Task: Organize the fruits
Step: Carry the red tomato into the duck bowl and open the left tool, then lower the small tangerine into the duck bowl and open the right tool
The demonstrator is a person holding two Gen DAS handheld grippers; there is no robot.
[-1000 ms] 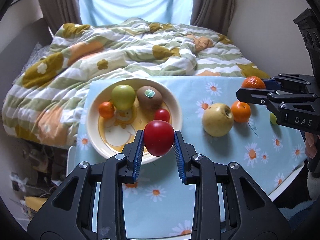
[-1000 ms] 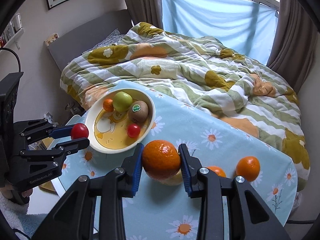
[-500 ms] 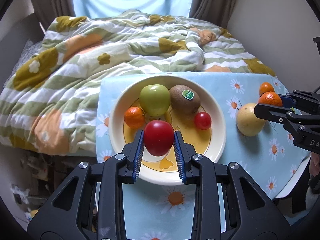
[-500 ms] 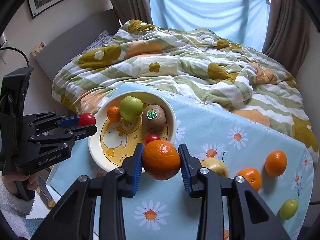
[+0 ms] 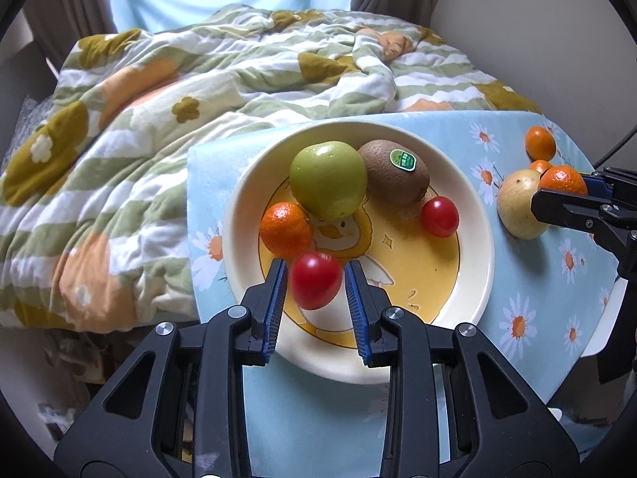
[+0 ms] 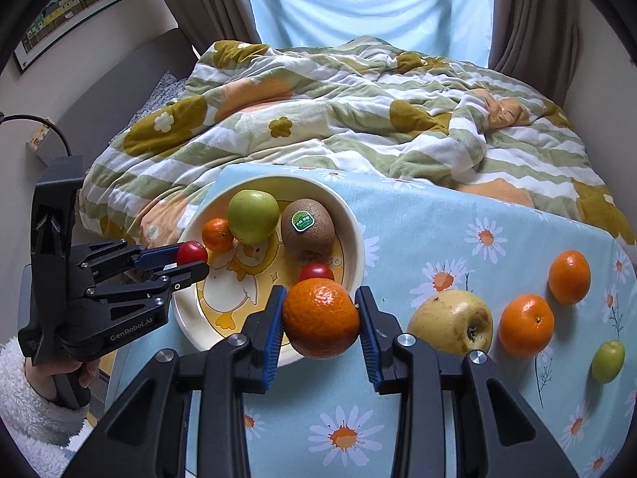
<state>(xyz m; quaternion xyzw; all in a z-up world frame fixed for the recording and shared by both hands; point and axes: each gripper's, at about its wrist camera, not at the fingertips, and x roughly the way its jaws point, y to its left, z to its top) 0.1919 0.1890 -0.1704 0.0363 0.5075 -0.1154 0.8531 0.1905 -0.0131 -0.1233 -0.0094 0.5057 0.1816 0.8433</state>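
Observation:
A cream plate [image 5: 475, 279] [image 6: 187, 302] with a duck picture stands on the daisy-print cloth, holding a green apple [image 5: 327, 184] [image 6: 253, 216], a kiwi [image 5: 394, 177] [image 6: 307, 228], a small orange [image 5: 285, 230] [image 6: 217, 234] and a cherry tomato [image 5: 439, 216] [image 6: 316, 270]. My left gripper [image 5: 316, 281] [image 6: 195, 259] is shut on a red tomato [image 5: 315, 280] [image 6: 192, 252] over the plate's near-left part. My right gripper [image 6: 320, 316] [image 5: 565, 189] is shut on an orange [image 6: 320, 318] [image 5: 562, 180] just off the plate's right rim.
On the cloth right of the plate lie a yellow apple [image 6: 452, 321] [image 5: 515, 203], two oranges [image 6: 526, 325] [image 6: 569, 277] and a small green fruit [image 6: 608, 360]. A rumpled flowered quilt [image 6: 358, 111] covers the bed behind. A person's fleece-sleeved hand [image 6: 40, 394] holds the left tool.
Both grippers have sunk and come closer to the plate. The left one carried its tomato from the plate's near edge to over the plate; the right one rolled and brought its orange to the rim.

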